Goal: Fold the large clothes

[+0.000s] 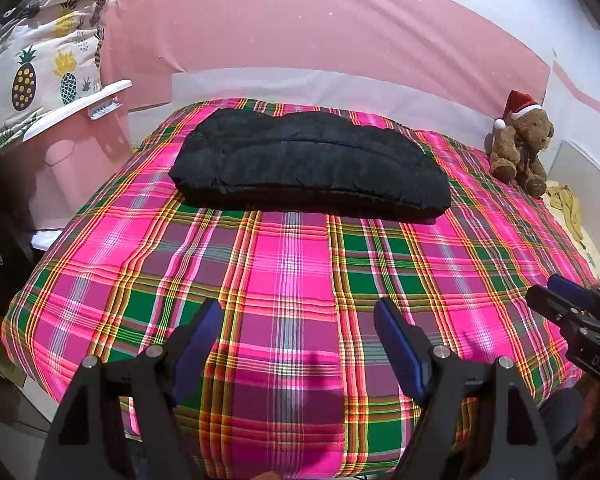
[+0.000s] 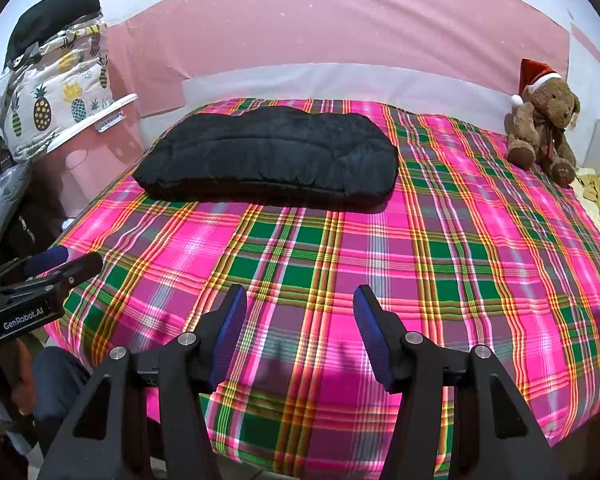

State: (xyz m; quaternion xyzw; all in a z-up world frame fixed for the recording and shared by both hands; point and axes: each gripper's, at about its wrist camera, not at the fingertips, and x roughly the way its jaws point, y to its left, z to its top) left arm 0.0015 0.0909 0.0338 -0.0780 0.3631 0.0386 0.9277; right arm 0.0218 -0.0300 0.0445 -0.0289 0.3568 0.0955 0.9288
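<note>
Jacket, black & puffy, is lying folded into a flat bundle on the plaid bedspread, toward the far side, w/ teddy bear well apart at the far right corner. Left gripper & right gripper are being held over the near edge, jaws wide, nothing gripped. Fold is judged done or nearly; next move likely calls for reaching fwd to the bundle's near edge.

bed: plaid cover | folded black garment at far middle | teddy bear far-right corner
</note>
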